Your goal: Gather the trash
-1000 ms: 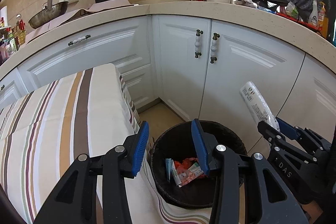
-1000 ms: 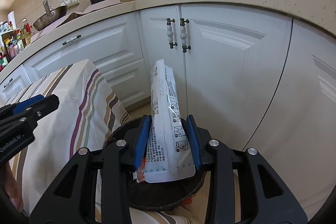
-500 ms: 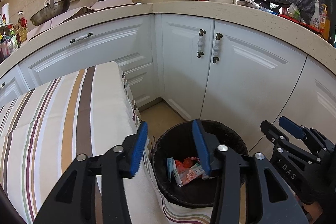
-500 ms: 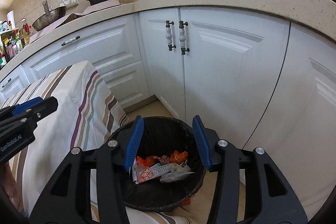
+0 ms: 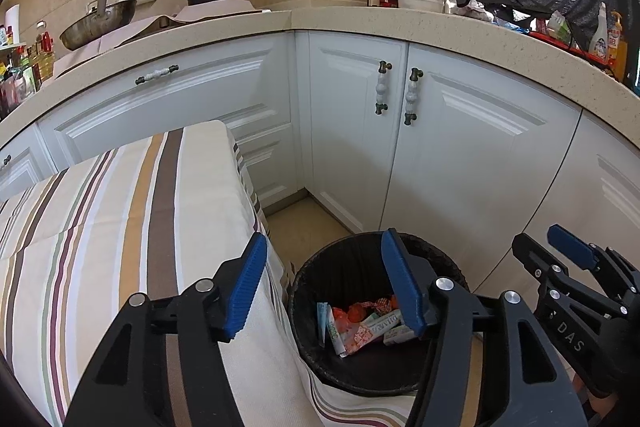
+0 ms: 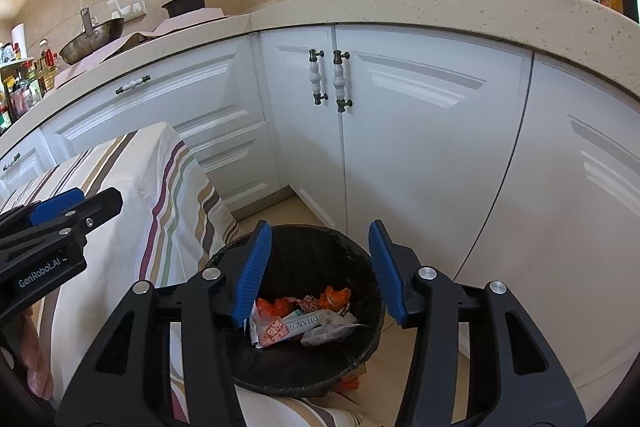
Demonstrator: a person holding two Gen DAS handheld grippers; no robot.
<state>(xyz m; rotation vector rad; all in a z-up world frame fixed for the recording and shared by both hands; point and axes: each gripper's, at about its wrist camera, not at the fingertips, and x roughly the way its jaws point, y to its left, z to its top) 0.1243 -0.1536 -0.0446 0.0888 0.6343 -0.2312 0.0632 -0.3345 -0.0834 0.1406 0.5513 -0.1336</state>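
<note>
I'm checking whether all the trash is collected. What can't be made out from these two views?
- Bin floor: in both wrist views, wrappers and gripper fingers cover it.
- Striped tablecloth: in the left wrist view, the left gripper hides its near part; the picture edge cuts off the rest.
- Orange scrap beside the bin: right wrist view, mostly hidden behind the bin wall.
- Wrapper print: too small.

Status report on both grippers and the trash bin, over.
Left gripper open, empty. Right gripper open, empty, above the black trash bin. Wrappers lie inside the bin. Nothing blocks the opening.
</note>
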